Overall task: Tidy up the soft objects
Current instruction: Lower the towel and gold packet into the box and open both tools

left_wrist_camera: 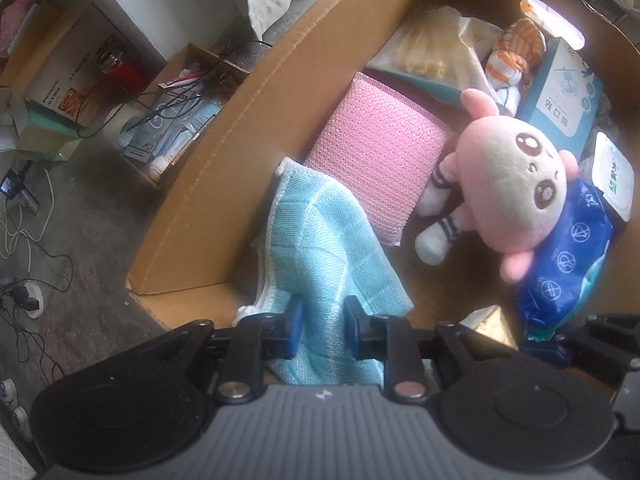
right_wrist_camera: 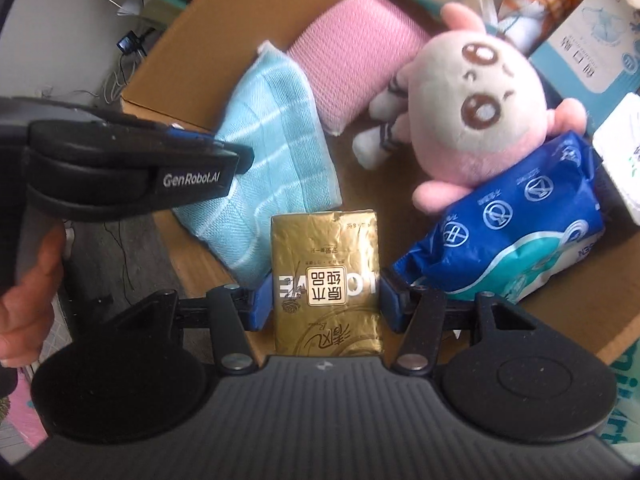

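**Both grippers over the cardboard box: drop-off step**

Left side first: left gripper points down into the cardboard box, light blue cloth between its jaws. Jaws stand a little apart, and the cloth drapes through the gap and out onto the box floor. Whether the pads still pinch it I can't tell; the fabric covers the contact. Judgement: this is a release. Open wider before lifting, or the weave may snag on a pad and drag the cloth back out.

Centre of the box: pink sponge pad lies just beyond the cloth, touching its far edge. Pink plush doll lies beside the pad, its head resting on the blue wet-wipe pack.

Right side: right gripper is partly open and clamped on a gold tissue pack, pads pressed to its two long sides, the pack hanging over bare box floor between the cloth and the wipe pack. Judgement: that gap is the obvious slot. Lower it flat, keep clear of the wipe pack, then let go.

The left gripper's body sits close by in the right wrist view, so lift the left one out first.
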